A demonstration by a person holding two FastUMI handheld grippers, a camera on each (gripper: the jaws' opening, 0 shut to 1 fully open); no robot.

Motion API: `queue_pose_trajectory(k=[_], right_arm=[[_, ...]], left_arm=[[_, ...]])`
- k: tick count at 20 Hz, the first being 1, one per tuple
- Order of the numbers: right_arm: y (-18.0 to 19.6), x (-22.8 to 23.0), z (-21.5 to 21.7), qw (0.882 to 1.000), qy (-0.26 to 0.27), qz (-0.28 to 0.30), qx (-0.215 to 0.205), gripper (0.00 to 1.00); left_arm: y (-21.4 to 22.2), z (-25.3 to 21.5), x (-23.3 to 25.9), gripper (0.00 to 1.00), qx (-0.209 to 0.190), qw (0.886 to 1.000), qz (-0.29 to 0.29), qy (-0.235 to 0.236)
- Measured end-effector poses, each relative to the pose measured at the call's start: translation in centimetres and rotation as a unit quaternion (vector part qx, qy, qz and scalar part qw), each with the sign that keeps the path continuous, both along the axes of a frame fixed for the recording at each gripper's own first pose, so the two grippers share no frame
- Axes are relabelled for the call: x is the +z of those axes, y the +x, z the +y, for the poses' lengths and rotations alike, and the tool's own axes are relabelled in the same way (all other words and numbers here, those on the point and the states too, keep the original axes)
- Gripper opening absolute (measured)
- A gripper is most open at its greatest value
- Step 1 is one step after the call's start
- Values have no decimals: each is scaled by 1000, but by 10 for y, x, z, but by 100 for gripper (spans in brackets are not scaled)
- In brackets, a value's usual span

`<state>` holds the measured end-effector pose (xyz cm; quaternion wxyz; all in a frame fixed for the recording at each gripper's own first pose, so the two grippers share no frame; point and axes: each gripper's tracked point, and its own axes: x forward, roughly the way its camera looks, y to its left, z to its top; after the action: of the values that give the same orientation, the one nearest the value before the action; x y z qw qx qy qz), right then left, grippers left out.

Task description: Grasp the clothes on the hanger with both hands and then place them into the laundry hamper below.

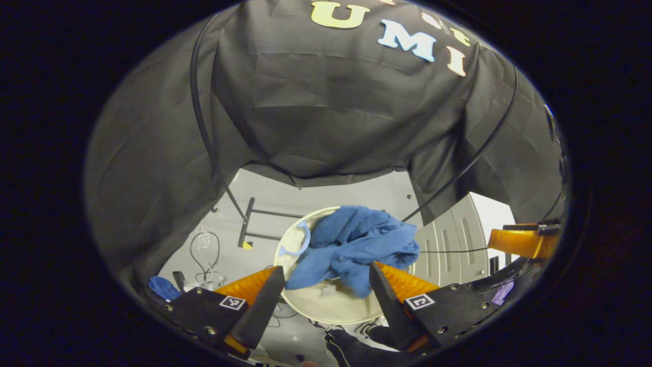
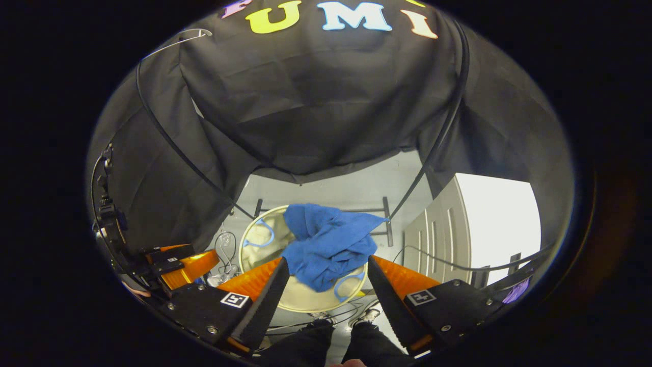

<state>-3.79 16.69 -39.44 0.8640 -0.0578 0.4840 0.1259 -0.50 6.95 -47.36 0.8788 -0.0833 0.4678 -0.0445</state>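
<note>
A crumpled blue garment (image 1: 351, 244) lies in the round cream laundry hamper (image 1: 326, 306) on the floor below, draped over its far rim. In the right gripper view the same blue garment (image 2: 328, 242) sits across the hamper (image 2: 254, 244), which has blue handles. My left gripper (image 1: 326, 278) hangs above the hamper, open, with nothing between its fingers. My right gripper (image 2: 328, 270) is also open and empty above the hamper. The other gripper (image 2: 178, 267) shows at the left of the right gripper view, and the right one (image 1: 519, 242) at the right edge of the left gripper view.
A black stand base (image 1: 249, 224) rests on the pale floor beside the hamper. Loose cables (image 1: 204, 255) lie at the left. A white cabinet (image 2: 458, 229) stands to the right. Thin black cables (image 2: 438, 148) run down the booth wall. The person's dark trousers and shoes (image 2: 351, 331) show below.
</note>
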Motion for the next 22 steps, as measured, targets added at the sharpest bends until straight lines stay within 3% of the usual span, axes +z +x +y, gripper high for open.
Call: queue_pose_trajectory(k=[6, 10, 11, 17, 22], right_arm=[[28, 69, -65, 995, 36, -87, -40, 96], [56, 124, -118, 986, 62, -154, -21, 99], [64, 140, -132, 982, 70, -173, -19, 95], [84, 217, -212, 959, 102, -263, -27, 96], [98, 309, -250, 922, 99, -373, -41, 92]], left_arm=[[-11, -23, 96, 96, 20, 996, -73, 45], [-4, -77, 182, 97, 62, 987, -139, 51], [-6, -95, 202, 97, 76, 984, -154, 51], [-10, -173, 315, 96, 155, 954, -256, 34], [-10, -173, 419, 96, 173, 920, -347, 54]])
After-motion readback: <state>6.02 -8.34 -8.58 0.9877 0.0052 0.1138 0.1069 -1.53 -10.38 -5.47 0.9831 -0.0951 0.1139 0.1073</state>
